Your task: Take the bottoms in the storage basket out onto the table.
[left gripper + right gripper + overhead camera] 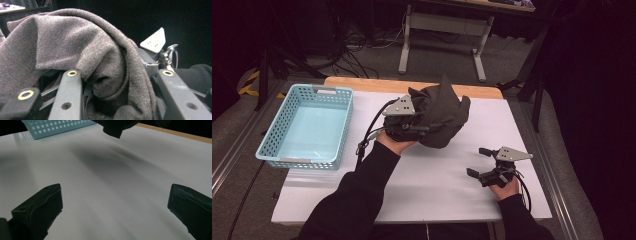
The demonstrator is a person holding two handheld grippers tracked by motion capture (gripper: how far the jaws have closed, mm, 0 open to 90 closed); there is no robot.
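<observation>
Holding a bunched dark cloth (442,117) above the table, the left gripper (412,127) has its jaws clamped on a fold of the fabric; in the left gripper view the weave (75,45) wraps over and between the two black jaws. The cloth hangs clear of the white table top (437,185), near the far middle of the sheet. The blue basket (307,125) stands to the left of the cloth, well apart from it, with its open mouth up and its long axis running away from the person. The move that appears to be in hand is a carry of the cloth leftward to that basket.

The bundle has no clear long axis: it is a rounded lump with one peak pointing up and away, and a loose corner (113,128) drooping toward the table.

The right gripper (479,162) rests low at the right of the sheet, jaws spread wide and holding nothing, pointing left toward the cloth. The left hand is the nearer to the basket.
</observation>
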